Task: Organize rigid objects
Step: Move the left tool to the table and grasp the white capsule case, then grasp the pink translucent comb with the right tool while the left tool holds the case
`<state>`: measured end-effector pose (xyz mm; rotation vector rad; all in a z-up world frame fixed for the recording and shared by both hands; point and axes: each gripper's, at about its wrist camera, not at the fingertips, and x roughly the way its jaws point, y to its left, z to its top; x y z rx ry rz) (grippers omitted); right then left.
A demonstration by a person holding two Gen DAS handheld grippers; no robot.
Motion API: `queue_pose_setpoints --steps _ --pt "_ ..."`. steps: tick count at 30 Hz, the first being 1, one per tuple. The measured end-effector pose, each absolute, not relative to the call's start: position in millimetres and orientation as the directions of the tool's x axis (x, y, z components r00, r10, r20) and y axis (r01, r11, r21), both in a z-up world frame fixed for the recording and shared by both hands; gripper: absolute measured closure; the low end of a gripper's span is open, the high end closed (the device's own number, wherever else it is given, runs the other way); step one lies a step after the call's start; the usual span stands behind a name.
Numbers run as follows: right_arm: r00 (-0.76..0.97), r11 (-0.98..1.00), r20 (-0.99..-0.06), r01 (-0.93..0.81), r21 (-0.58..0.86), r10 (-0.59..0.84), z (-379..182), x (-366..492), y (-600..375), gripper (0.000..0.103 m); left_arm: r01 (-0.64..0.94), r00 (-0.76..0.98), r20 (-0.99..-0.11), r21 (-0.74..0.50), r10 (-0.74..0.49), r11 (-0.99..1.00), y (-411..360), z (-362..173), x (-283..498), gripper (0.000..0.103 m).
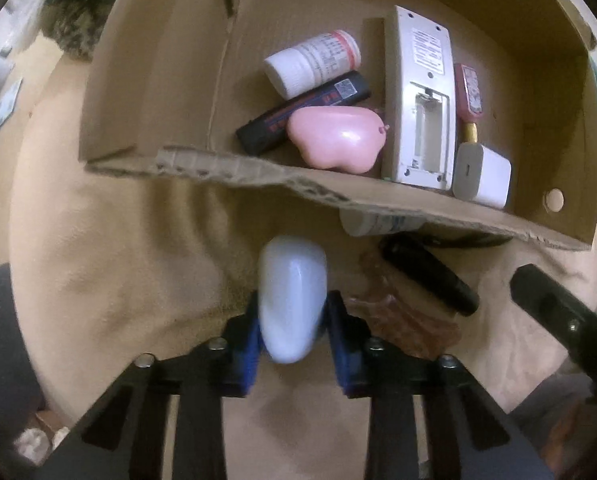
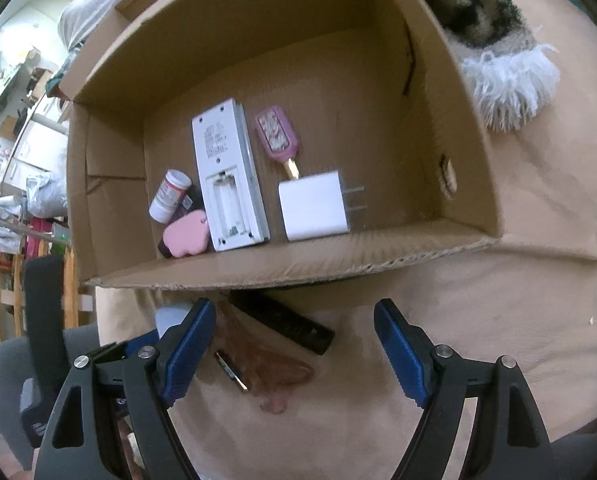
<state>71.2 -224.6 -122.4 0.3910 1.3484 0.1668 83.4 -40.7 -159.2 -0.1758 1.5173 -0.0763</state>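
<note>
Left tool (image 1: 292,320): its blue pads (image 1: 244,344) are squeezed shut on a smooth white oval thing (image 1: 291,296). It points down at the tan cloth (image 1: 110,264), just in front of the box's near wall.
White oval thing: it sits between the left tool's pads, over the tan cloth and outside the box. What it is I cannot tell.
Cardboard box (image 1: 258,170): it is open on top and rests on the tan cloth. Its near edge is torn and rough.
In the box, left to right: a white pill bottle (image 1: 312,62) lies on its side, touching a long black stick-shaped thing (image 1: 302,114). A pink rounded thing (image 1: 338,138) lies partly on the black one, by the near wall. Beside it lies a white remote (image 1: 418,96), face down, with its battery space open and bare. Next comes a small pink brush with a gold handle (image 1: 469,92). A white plug block (image 1: 484,176) sits by the near wall, touching the brush handle.
On the cloth in front of the box: a black comb (image 2: 282,320), a brown see-through flat thing (image 2: 270,364) and a small dark stick with a metal tip (image 2: 231,370) lie close together. A white tube (image 1: 382,224) peeks out from under the box's near wall.
Right tool (image 2: 294,360): its jaws stand wide apart with nothing gripped. It hangs over the comb and the brown thing.
Fluffy thing (image 2: 494,52): it lies on the cloth beside the box's right wall.
</note>
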Motion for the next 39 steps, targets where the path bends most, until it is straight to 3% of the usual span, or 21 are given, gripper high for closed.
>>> queue_pose_setpoints --steps 6,11,14,15,18,23,29,34,39 --pt "0.148 0.866 -0.892 0.216 0.451 0.428 -145 61 -231 0.017 -0.099 0.088 -0.986 -0.148 -0.139 0.984 -21 -141 85 0.084" --pt "0.077 0.700 -0.830 0.497 0.513 0.553 -178 39 -229 0.017 -0.186 0.138 -0.985 -0.128 -0.103 0.974 3 -125 78 0.084" --pt "0.075 0.699 -0.870 0.564 0.440 0.487 -182 36 -218 0.015 -0.221 0.153 -0.983 -0.137 -0.105 0.965 17 -118 79 0.084" --pt "0.088 0.707 -0.885 0.569 0.421 0.456 -180 37 -213 0.008 -0.227 0.155 -0.982 -0.142 -0.108 0.964 20 -117 80 0.084" --pt "0.087 0.737 -0.936 0.593 0.325 0.342 -179 45 -196 0.000 -0.258 0.157 -0.982 -0.147 -0.109 0.955 33 -116 76 0.084" --pt "0.037 0.841 -0.993 0.529 0.115 0.112 -185 60 -158 0.000 -0.299 0.151 -0.984 -0.142 -0.100 0.944 53 -117 67 0.084" --pt "0.094 0.878 -0.994 0.479 -0.009 -0.062 -188 65 -138 0.000 -0.300 0.148 -0.984 -0.143 -0.103 0.943 52 -112 59 0.084" --pt "0.177 0.934 -0.983 0.357 0.019 -0.048 -183 58 -132 0.000 -0.294 0.150 -0.984 -0.141 -0.100 0.945 42 -113 68 0.084" --pt "0.247 0.954 -0.966 0.264 0.138 0.072 -166 43 -145 0.000 -0.286 0.146 -0.984 -0.136 -0.097 0.948 46 -119 71 0.084"
